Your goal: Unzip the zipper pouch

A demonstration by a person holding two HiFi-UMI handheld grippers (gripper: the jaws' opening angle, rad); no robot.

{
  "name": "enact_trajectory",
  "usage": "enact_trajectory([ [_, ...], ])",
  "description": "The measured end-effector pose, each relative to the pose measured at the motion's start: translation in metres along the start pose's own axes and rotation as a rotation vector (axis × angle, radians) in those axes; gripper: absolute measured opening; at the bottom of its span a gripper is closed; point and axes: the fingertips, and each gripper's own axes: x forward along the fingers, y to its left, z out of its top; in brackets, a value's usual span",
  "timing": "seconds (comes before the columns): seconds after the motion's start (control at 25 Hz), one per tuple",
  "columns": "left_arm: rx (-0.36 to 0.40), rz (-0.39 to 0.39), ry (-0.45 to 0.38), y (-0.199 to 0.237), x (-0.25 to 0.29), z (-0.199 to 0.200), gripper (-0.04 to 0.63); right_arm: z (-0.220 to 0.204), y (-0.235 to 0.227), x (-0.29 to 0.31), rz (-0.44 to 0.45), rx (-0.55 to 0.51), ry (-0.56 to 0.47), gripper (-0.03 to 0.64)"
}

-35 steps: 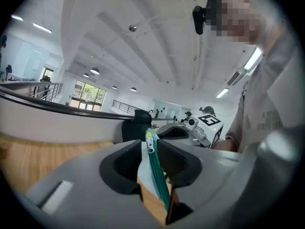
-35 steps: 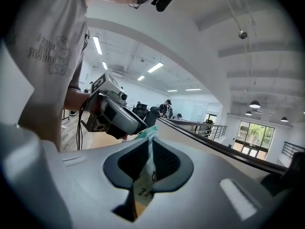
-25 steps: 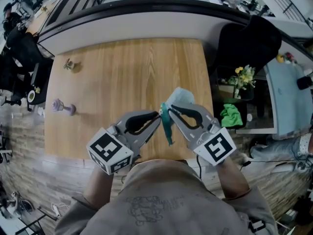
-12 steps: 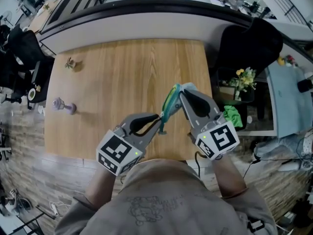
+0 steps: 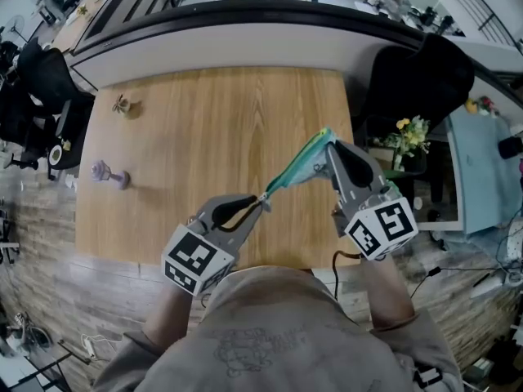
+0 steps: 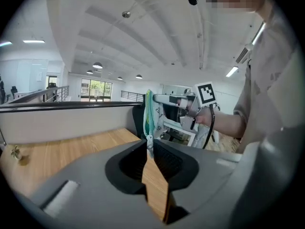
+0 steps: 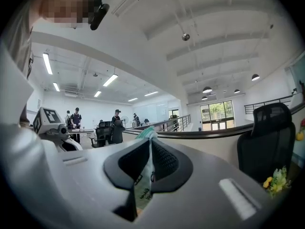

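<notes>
Head view: zipper pouch [image 5: 298, 166] held stretched in air over bench [image 5: 204, 121], near-right corner, between left gripper [image 5: 261, 201] and right gripper [image 5: 331, 147].
Left gripper view: jaws clenched on zipper pull [image 6: 149, 139].
Right gripper view: jaws clamped on pouch's fabric end.

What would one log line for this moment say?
left tongs: shut on zipper pull | right tongs: shut on zipper pouch | pouch: stretched between them, above table

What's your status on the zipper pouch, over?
Left gripper shut on zipper pull. Right gripper shut on zipper pouch far end. Taut between them, above table. Nothing in the way.
</notes>
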Motion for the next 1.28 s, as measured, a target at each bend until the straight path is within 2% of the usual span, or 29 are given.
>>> enact_trajectory([
  [0.2, -0.018, 0.083, -0.039, 0.017, -0.012, 0.011, 0.044, 0.021, 0.001, -0.003, -0.005, 0.025, -0.052, 0.021],
  [0.36, -0.015, 0.205, -0.122, 0.04, -0.031, 0.033, 0.032, 0.048, 0.0, -0.011, -0.019, -0.004, -0.105, 0.021],
  [0.48, 0.008, 0.287, -0.192, 0.056, -0.048, 0.058, 0.028, 0.071, 0.001, -0.019, -0.029, -0.015, -0.158, 0.021],
  [0.68, 0.025, 0.373, -0.317, 0.074, -0.079, 0.104, -0.002, 0.107, 0.009, -0.036, -0.033, -0.035, -0.263, 0.021],
  [0.88, 0.109, 0.447, -0.41, 0.071, -0.107, 0.141, -0.002, 0.125, 0.021, -0.052, -0.03, -0.071, -0.31, 0.021],
  [1.08, 0.17, 0.492, -0.41, 0.066, -0.116, 0.141, -0.002, 0.122, 0.032, -0.058, -0.012, -0.083, -0.301, 0.021],
  [1.28, 0.123, 0.481, -0.365, 0.066, -0.108, 0.11, -0.002, 0.096, 0.045, -0.052, 0.029, -0.044, -0.221, 0.021],
])
